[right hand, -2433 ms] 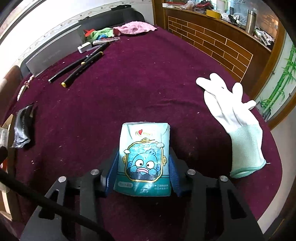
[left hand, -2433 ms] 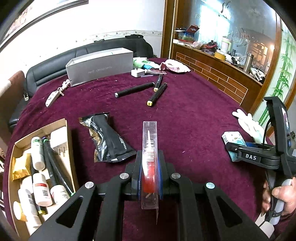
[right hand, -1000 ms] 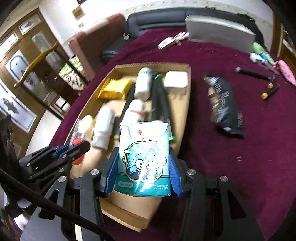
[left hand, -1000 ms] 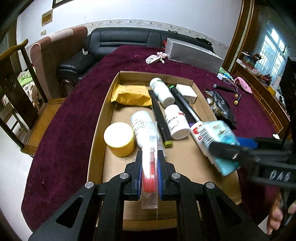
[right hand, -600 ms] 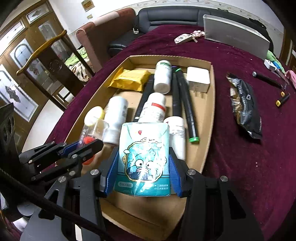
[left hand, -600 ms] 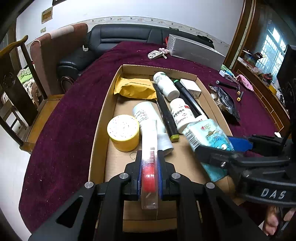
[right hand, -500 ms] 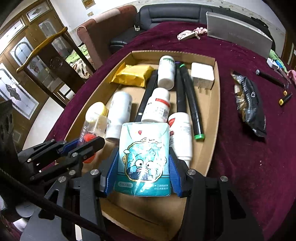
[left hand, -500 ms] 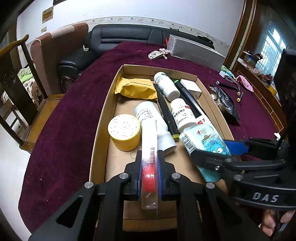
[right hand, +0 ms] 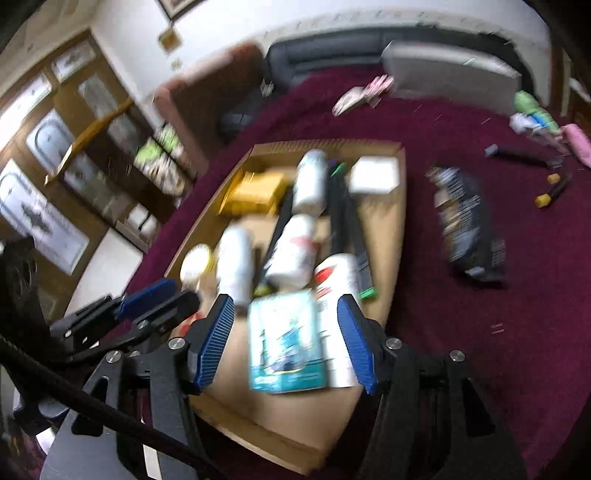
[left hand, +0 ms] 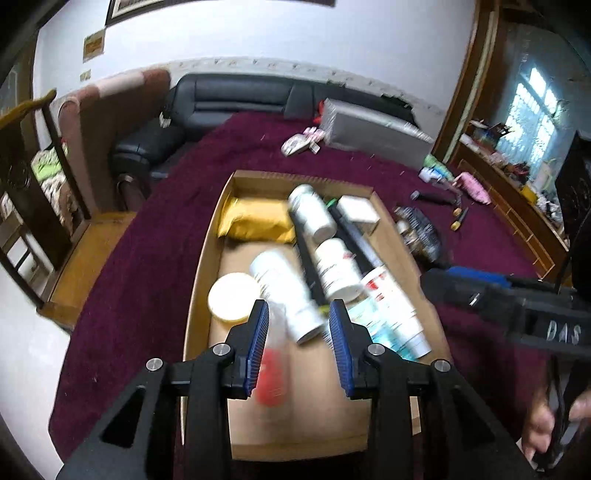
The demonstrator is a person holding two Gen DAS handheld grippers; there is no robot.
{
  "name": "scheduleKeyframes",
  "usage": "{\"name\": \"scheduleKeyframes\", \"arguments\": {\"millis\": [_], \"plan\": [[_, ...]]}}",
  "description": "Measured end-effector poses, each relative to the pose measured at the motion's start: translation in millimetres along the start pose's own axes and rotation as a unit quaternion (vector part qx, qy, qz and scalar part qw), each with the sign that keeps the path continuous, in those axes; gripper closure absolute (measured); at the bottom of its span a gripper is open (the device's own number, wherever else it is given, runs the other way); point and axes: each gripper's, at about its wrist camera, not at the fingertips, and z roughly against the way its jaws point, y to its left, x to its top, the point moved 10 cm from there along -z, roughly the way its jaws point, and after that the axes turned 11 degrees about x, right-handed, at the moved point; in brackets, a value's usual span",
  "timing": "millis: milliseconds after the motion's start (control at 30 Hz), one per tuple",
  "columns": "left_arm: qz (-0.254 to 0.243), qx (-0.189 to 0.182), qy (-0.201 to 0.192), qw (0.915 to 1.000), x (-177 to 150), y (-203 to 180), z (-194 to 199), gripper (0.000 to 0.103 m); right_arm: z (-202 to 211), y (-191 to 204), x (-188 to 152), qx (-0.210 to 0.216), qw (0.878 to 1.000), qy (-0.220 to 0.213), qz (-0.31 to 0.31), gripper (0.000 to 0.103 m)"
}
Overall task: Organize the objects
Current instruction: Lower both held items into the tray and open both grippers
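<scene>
Black tongs (left hand: 299, 347), ribbed blue pads (left hand: 258, 350)

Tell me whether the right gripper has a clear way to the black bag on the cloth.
Probably yes. The black bag lies alone on the maroon cloth, outside the box, with nothing on it. The right gripper is over the box, jaws opening and clear of the tissue pack.

**A:** what's in the background? I see a black leather sofa (left hand: 236, 98) against the white wall, plus a brown armchair (left hand: 110, 122) just left of it.

**B:** yeah, and a wooden chair (left hand: 40, 155) far left. Framed picture (left hand: 129, 9) up top, brick-fronted counter (left hand: 517, 206) on the right, cluttered but too blurry to make out.
</scene>
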Motion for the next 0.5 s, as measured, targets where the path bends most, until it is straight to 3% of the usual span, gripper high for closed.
{"name": "scheduleKeyframes", "arguments": {"millis": [100, 267, 500], "plan": [[-0.01, -0.018, -0.025, 0.9995, 12, -17, 15, 0.06, 40, -32, 9, -0.064, 0.997, -0.04, -0.004, 0.032], [-0.04, -0.057, -0.04, 0.9968, 22, -60, 28, 0.06, 105, -126, -6, -0.166, 0.983, -0.065, -0.046, 0.032], [-0.093, -0.086, -0.041, 0.9911, 27, -128, 38, 0.06, 160, -252, -39, -0.251, 0.956, -0.068, -0.134, 0.032]]}}
